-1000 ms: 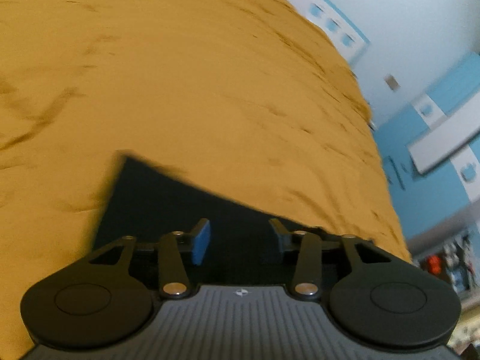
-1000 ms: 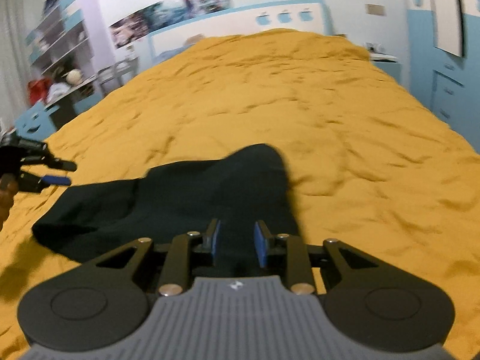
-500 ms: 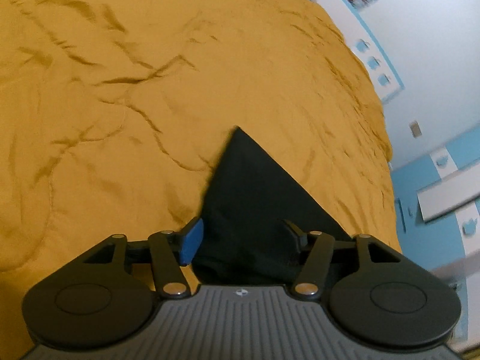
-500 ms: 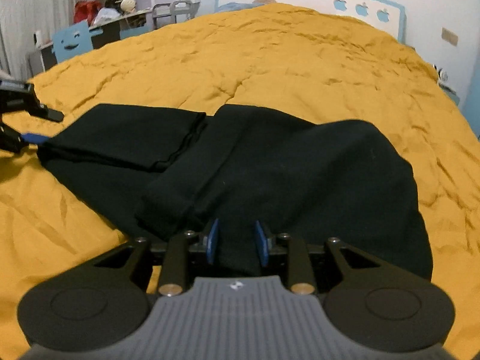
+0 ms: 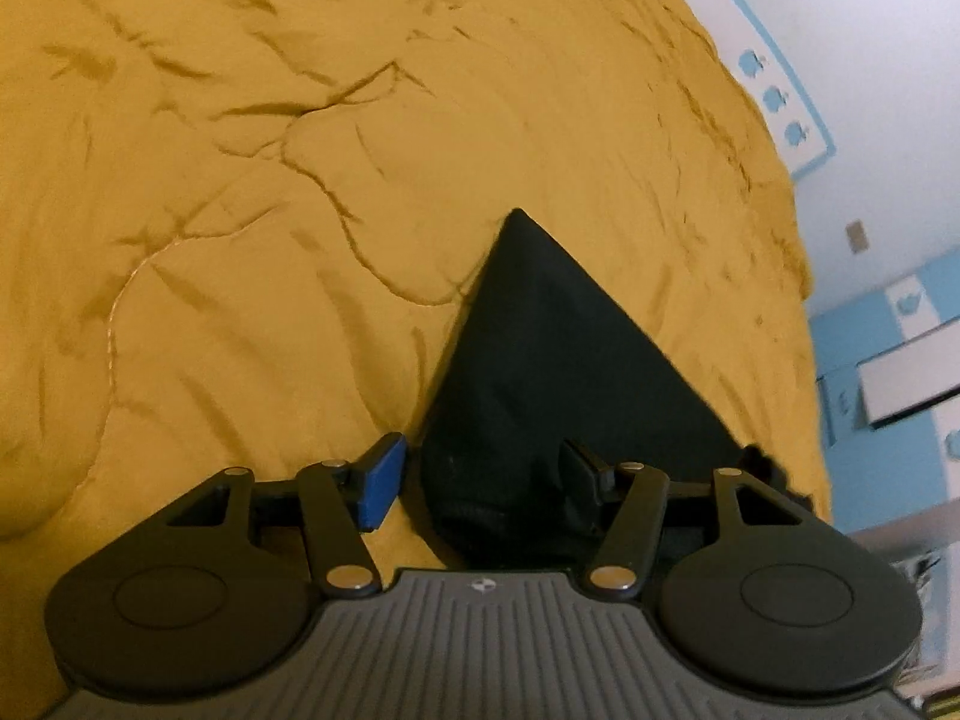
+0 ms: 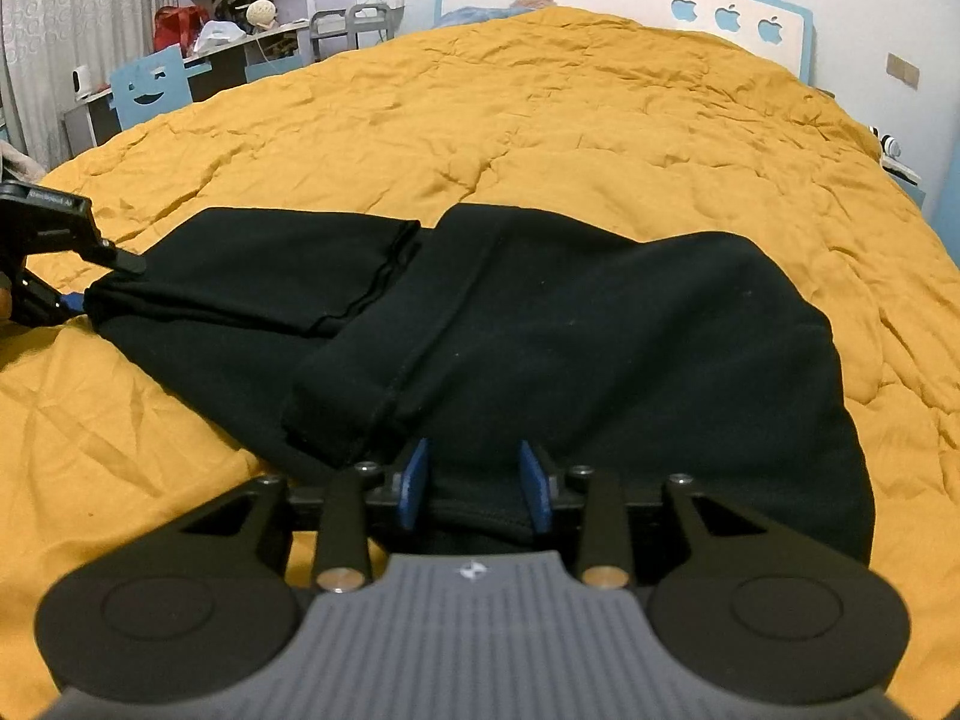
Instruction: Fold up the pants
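Black pants point(image 6: 540, 324) lie partly folded on the yellow bedspread point(image 6: 540, 120), a folded layer on the left part. My right gripper point(image 6: 475, 483) has its blue pads slightly apart with the near edge of the pants between them; the cloth lies slack on the bed. My left gripper point(image 5: 480, 480) is open, its fingers straddling the end of the pants point(image 5: 540, 372), which taper to a point ahead. The left gripper also shows in the right wrist view point(image 6: 90, 264) at the far left end of the pants.
The bedspread point(image 5: 300, 180) is wrinkled all around. A white and blue headboard point(image 6: 720, 6) stands at the far end. Shelves and a blue chair point(image 6: 150, 90) are off the left side, blue cabinets point(image 5: 900, 360) off the right.
The pants came down from a lifted drape to lie flat on the bed. The right gripper's pads have spread a little. The left gripper opened wider at the pants' end.
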The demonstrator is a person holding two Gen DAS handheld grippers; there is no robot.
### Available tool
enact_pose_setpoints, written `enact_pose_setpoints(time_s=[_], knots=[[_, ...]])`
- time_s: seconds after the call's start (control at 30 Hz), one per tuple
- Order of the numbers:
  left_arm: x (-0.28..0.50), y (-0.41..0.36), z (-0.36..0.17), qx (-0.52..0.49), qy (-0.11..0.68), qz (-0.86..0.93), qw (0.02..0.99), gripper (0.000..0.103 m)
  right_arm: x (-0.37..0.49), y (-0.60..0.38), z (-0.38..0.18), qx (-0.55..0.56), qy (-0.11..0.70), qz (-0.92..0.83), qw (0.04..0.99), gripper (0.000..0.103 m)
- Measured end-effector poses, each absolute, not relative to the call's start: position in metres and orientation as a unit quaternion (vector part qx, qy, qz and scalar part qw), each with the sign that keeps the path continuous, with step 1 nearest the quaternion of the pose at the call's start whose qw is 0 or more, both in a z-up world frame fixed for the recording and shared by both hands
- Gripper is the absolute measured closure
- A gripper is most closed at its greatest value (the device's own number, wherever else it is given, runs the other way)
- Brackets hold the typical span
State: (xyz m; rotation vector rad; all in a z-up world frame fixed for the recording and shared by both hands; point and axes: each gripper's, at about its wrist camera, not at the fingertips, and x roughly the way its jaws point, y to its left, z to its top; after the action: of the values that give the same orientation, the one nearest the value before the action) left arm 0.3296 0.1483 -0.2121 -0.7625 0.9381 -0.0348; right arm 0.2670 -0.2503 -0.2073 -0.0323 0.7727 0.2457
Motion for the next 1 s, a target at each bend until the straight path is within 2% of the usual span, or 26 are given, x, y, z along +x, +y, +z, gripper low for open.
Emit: enact_pose_setpoints(time_s=[0.03,0.07,0.1,0.17,0.43,0.57,0.83,1.0], knots=[[0.330,0.147,-0.213,-0.359,0.443,-0.014,0.821,0.038,0.266,-0.252,-0.208,-0.015,0.375,0.120,0.919,0.070],[0.332,0.147,-0.213,-0.362,0.445,-0.013,0.819,0.056,0.267,-0.252,-0.210,-0.014,0.375,0.120,0.919,0.070],[0.333,0.146,-0.212,-0.367,0.445,-0.008,0.817,0.079,0.267,-0.253,-0.210,-0.012,0.375,0.121,0.919,0.070],[0.331,0.149,-0.209,-0.400,0.430,-0.006,0.809,0.085,0.265,-0.254,-0.209,-0.009,0.374,0.122,0.919,0.070],[0.320,0.123,-0.167,-0.394,0.359,-0.029,0.845,0.089,0.259,-0.267,-0.200,0.033,0.365,0.125,0.922,0.070],[0.325,0.088,-0.130,-0.355,0.331,-0.060,0.872,0.089,0.252,-0.278,-0.192,0.059,0.354,0.123,0.925,0.070],[0.347,-0.038,-0.075,-0.222,0.311,-0.141,0.913,0.089,0.221,-0.323,-0.163,0.092,0.313,0.102,0.940,0.070],[0.347,-0.124,-0.065,-0.169,0.308,-0.198,0.915,0.089,0.207,-0.363,-0.156,0.114,0.304,0.068,0.943,0.069]])
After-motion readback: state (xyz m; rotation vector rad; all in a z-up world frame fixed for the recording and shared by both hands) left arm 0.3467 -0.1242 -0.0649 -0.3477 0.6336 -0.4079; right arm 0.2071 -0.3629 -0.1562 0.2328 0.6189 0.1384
